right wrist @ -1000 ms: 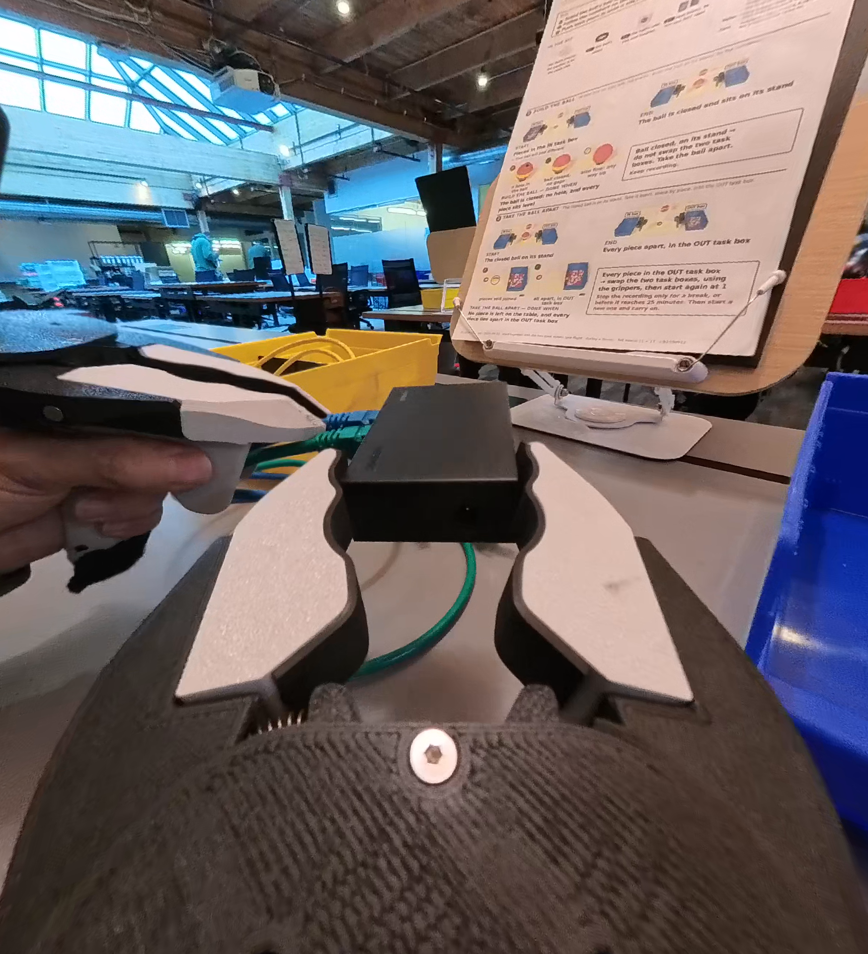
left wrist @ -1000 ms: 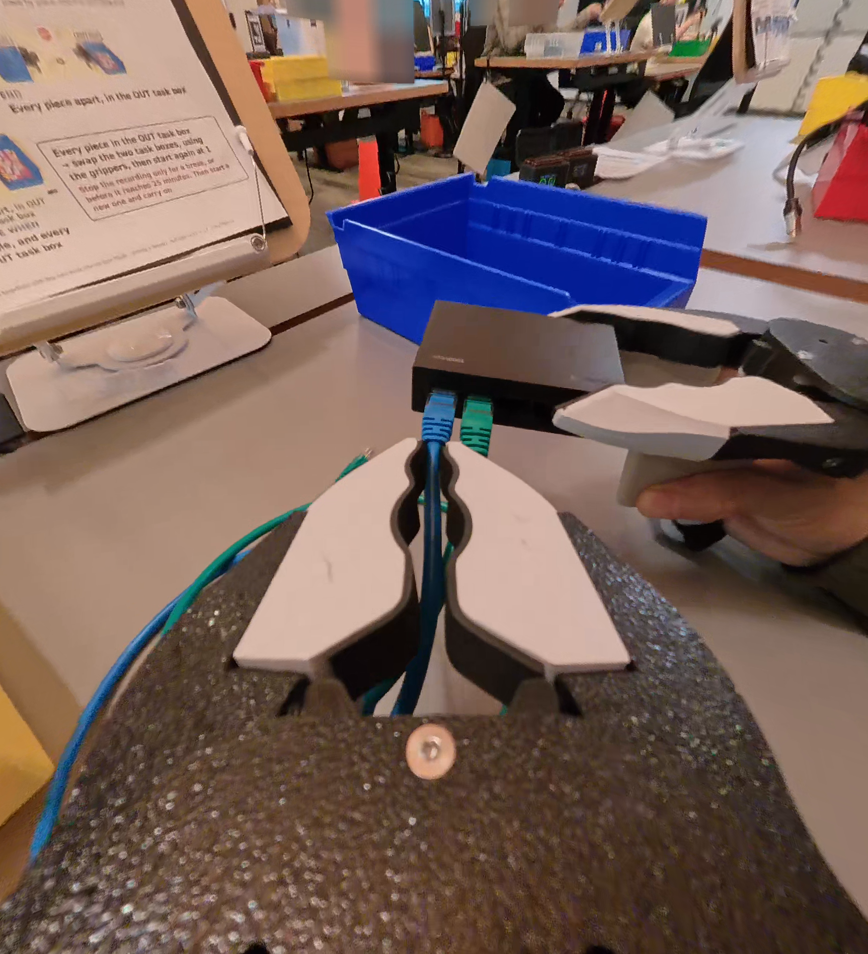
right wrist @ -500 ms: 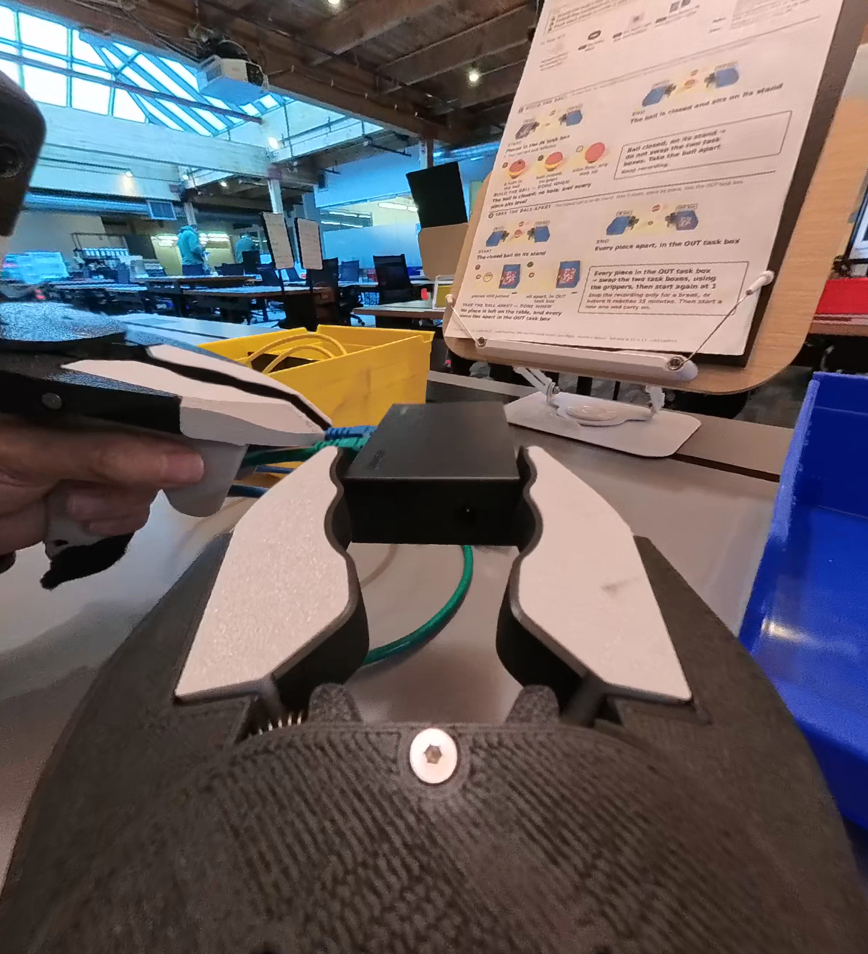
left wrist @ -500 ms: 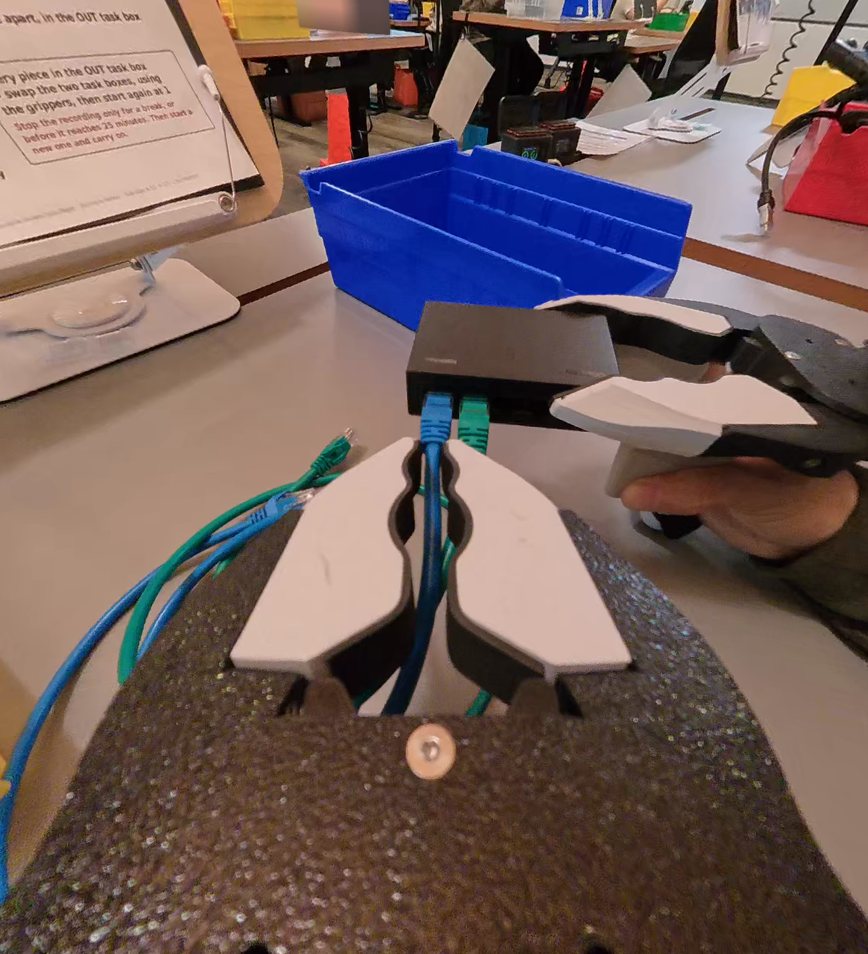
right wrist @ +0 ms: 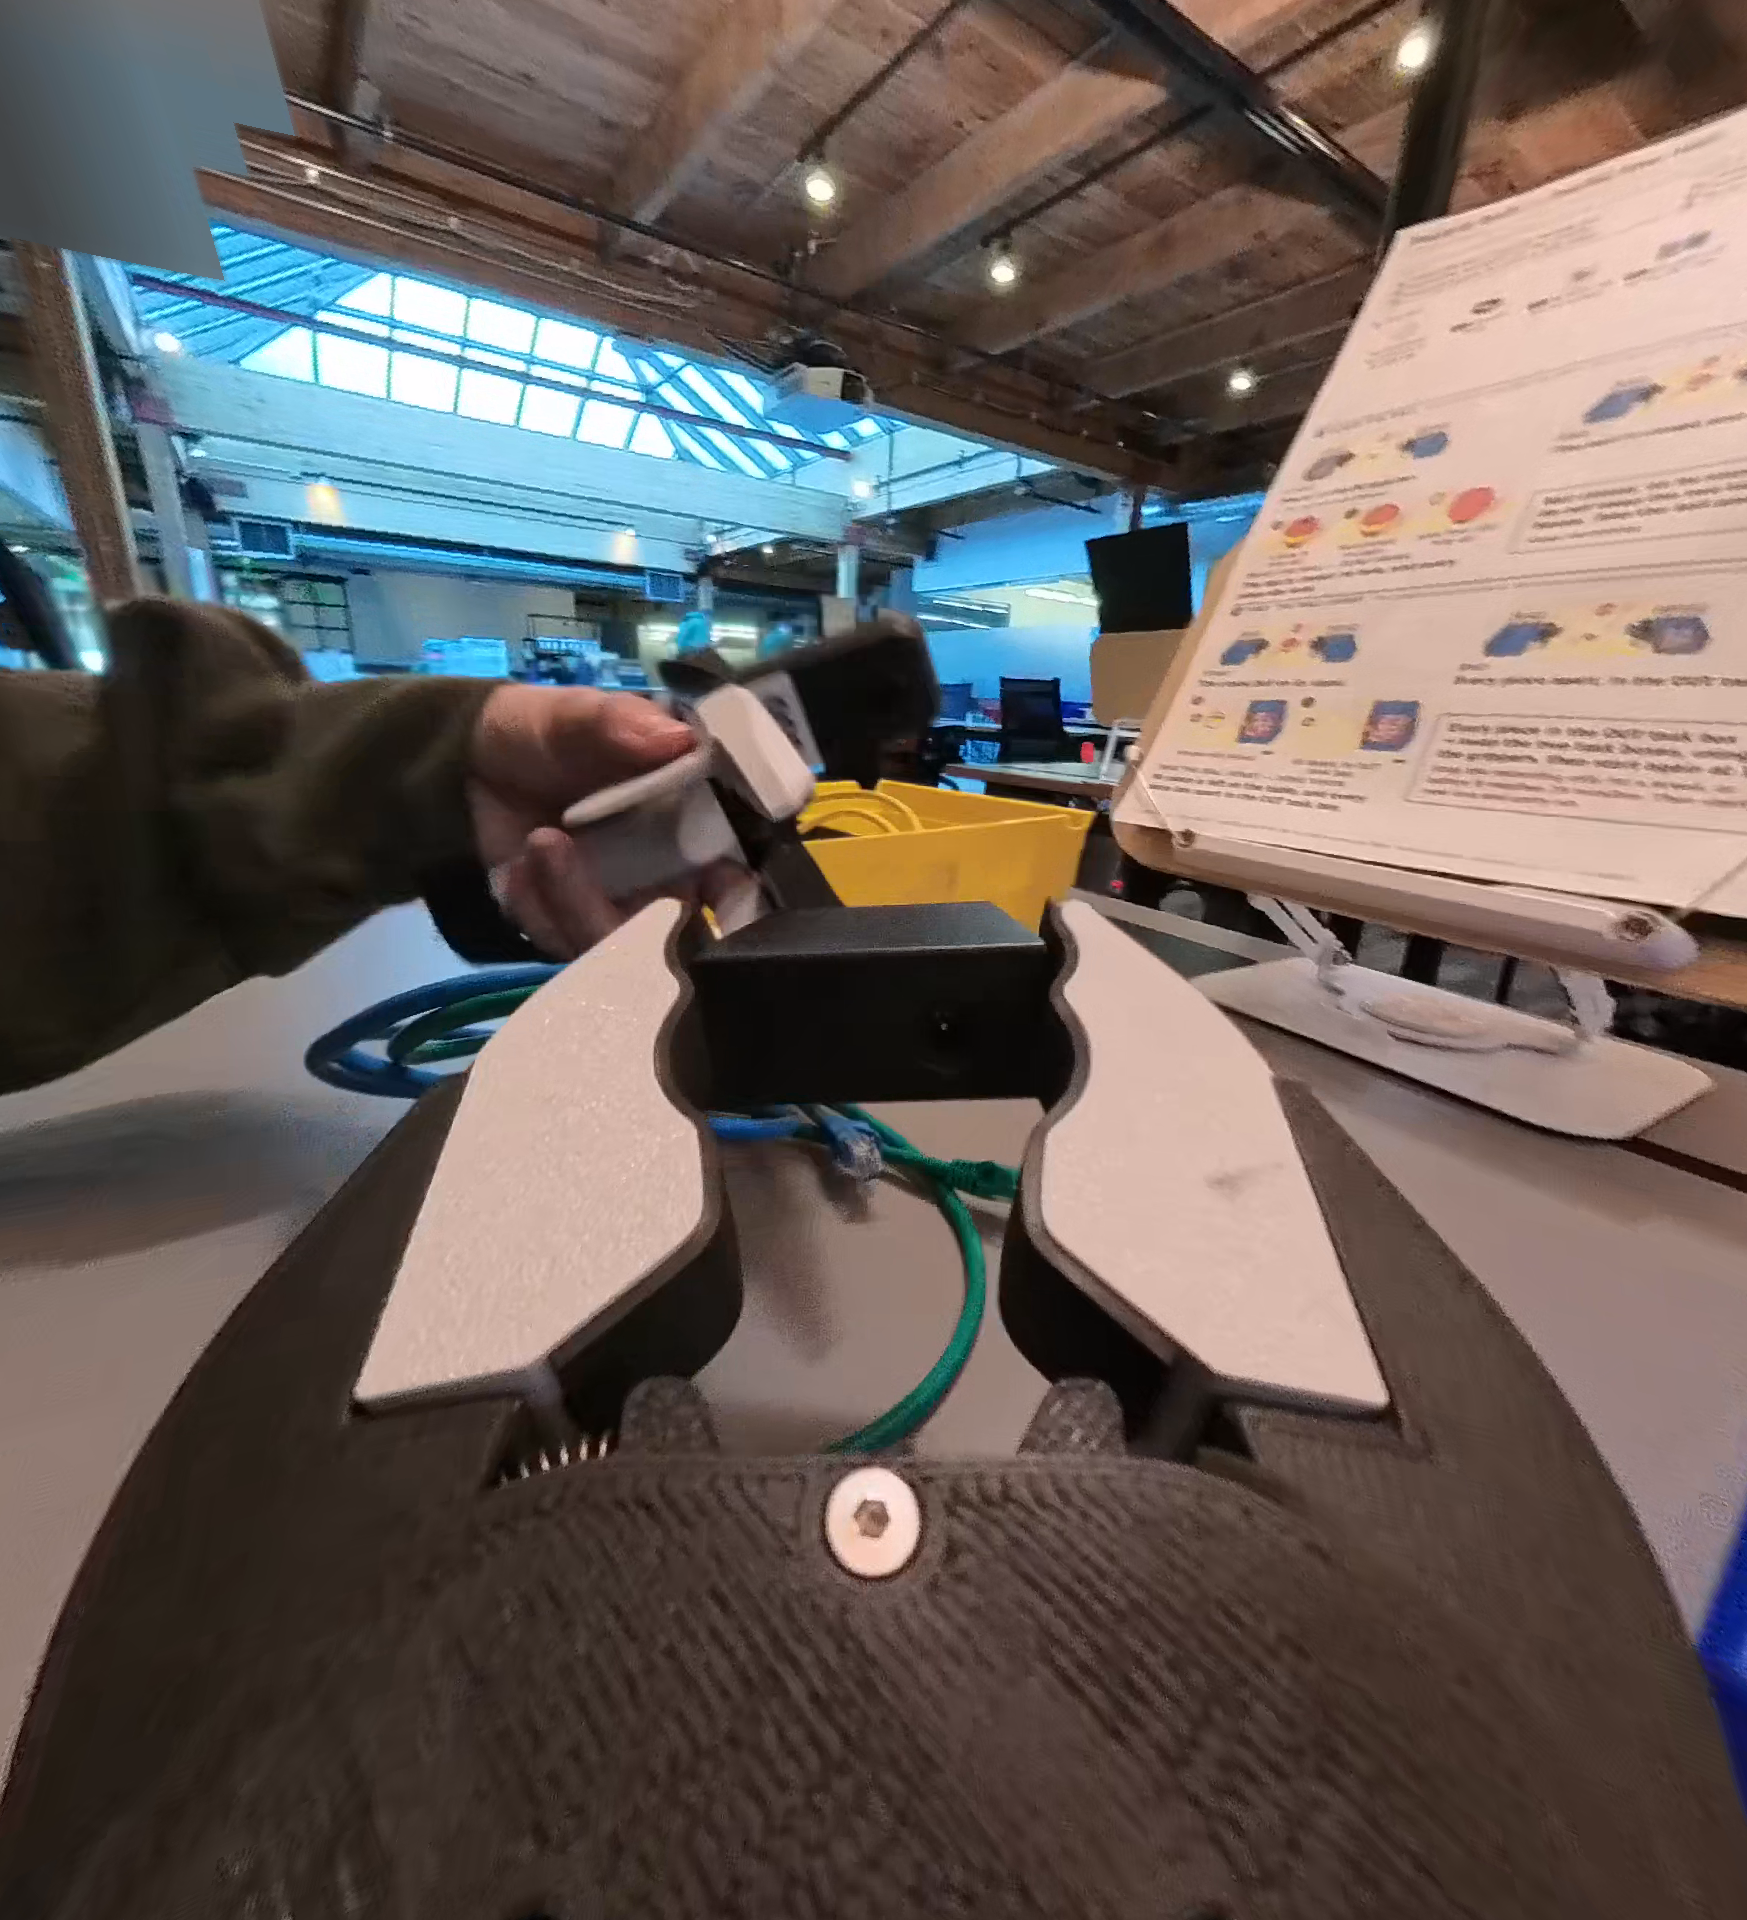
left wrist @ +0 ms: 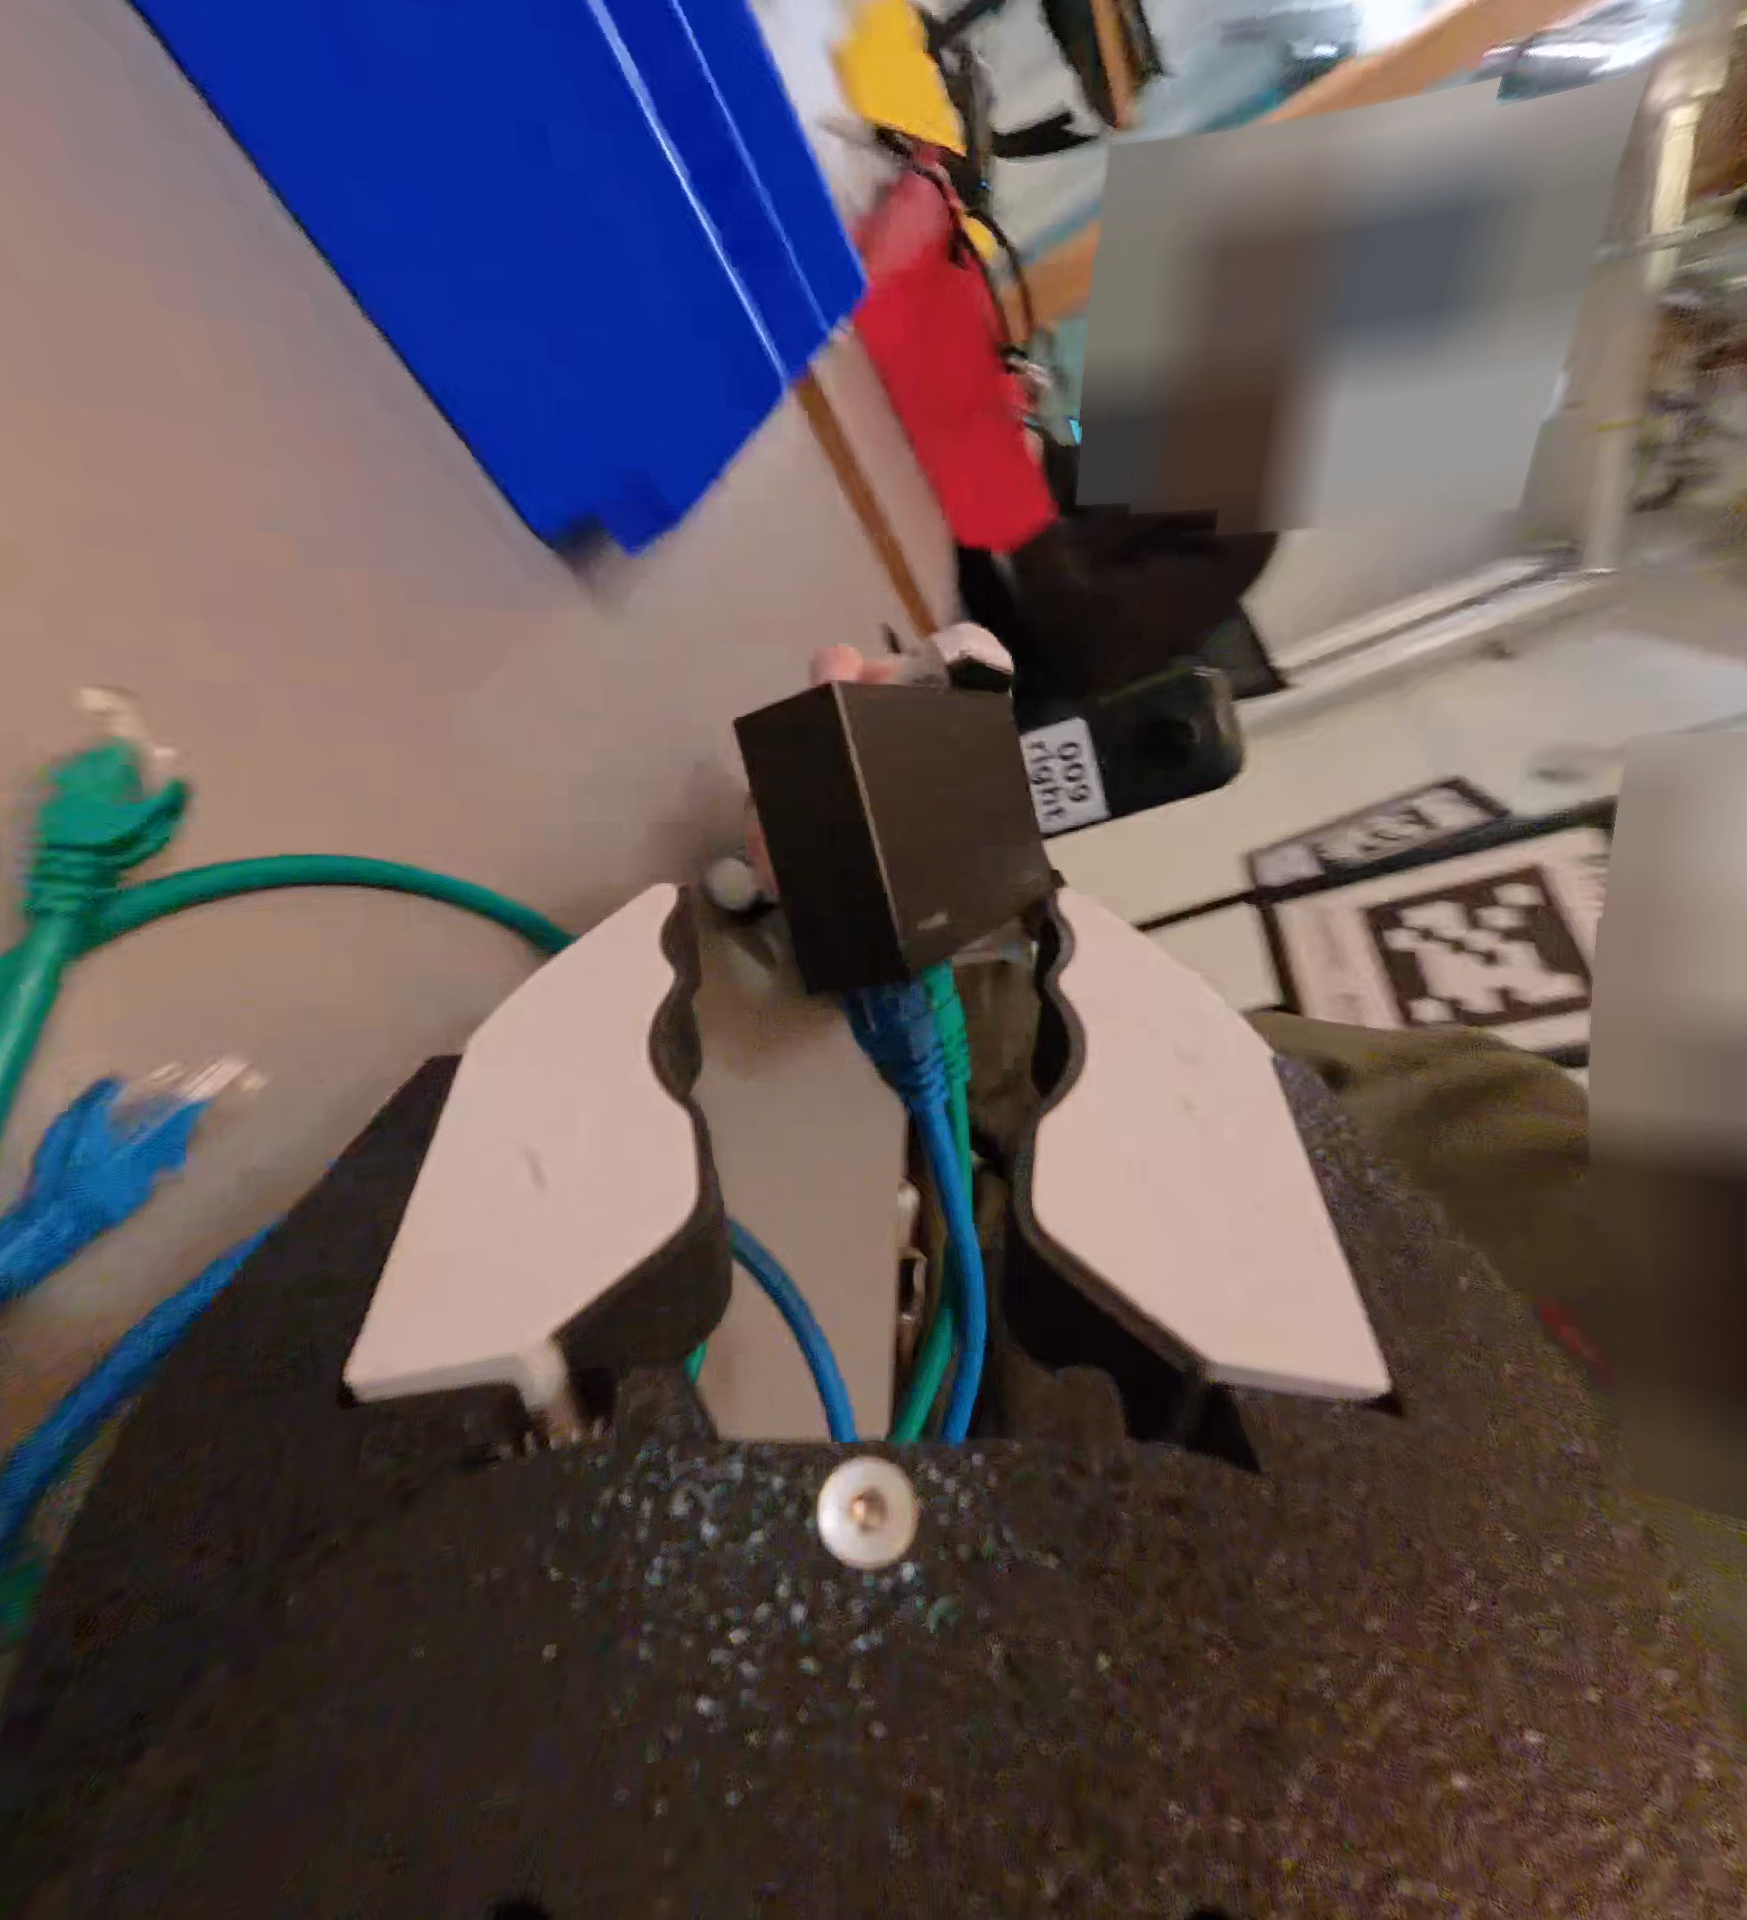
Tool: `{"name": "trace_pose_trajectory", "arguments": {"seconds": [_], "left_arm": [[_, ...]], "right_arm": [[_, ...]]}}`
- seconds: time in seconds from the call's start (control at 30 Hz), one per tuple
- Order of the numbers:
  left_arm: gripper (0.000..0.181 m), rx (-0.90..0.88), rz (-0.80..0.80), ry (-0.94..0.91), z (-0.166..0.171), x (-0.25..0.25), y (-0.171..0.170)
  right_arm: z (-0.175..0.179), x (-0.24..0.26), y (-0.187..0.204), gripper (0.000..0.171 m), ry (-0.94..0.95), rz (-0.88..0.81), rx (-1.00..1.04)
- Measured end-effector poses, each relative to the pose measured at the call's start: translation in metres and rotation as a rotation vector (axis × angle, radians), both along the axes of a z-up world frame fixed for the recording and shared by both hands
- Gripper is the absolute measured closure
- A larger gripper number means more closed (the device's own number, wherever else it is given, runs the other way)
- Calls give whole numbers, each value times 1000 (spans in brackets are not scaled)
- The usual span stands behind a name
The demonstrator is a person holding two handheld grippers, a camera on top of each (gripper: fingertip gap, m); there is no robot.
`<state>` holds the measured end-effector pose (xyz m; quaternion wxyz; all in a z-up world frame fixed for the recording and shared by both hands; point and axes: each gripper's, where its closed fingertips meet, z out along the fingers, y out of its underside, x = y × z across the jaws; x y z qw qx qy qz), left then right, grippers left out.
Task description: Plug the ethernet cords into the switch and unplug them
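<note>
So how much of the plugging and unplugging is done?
Plugging looks done: the blue ethernet cord and green ethernet cord both sit in the small black switch box. In hand: the right gripper clamps the switch, while the left gripper is open around the cords, gripping neither. Left: unplugging both. Their far plugs lie loose on the grey table.

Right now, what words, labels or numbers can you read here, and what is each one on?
I won't repeat writing; here is what bears it.
White sticker beside the switch: short, legible.
Propped sheet: print blurred.
Black-and-white marker: a pattern, its small print blurred.
Mark on the switch: tiny, unreadable.
</note>
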<state>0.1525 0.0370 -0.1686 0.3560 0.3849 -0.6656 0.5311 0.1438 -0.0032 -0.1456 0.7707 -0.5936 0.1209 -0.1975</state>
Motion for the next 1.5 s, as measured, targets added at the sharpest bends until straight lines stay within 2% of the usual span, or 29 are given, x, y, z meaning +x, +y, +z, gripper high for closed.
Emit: {"name": "trace_pose_trajectory", "arguments": {"seconds": [0.1, 0.17, 0.27, 0.37, 0.53, 0.63, 0.8, 1.07, 1.2, 1.5], "left_arm": [[112, -35, -102, 67, -14, -14, -15], [136, -135, -203, 116, -6, -30, -22], [149, -178, -144, 135, 1, -19, -20], [153, -62, -125, 126, -1, -15, -15], [153, 19, -125, 120, 13, -11, -10], [153, 119, -113, 97, 5, -6, -6], [153, 125, -146, 92, 4, -11, -11], [152, 156, -124, 43, 4, -2, -10], [140, 173, -94, -39, 4, 4, -14], [125, 156, -78, -91, 10, 7, -8]], "right_arm": [[-2, -9, 8, 109, -35, 38, -33], [-3, -10, 11, 109, -46, 35, -55], [-7, -5, 10, 109, -27, 4, -96], [-18, 0, 14, 110, -41, -37, -203], [-22, 4, 17, 104, -34, -75, -242], [-21, 6, 16, 104, -48, -108, -244], [-25, 7, 19, 108, -47, -141, -283], [-26, 12, 22, 109, 63, -184, -251], [-27, 13, 23, 109, 90, -194, -240], [-25, 15, 18, 109, 76, -224, -228]]}}
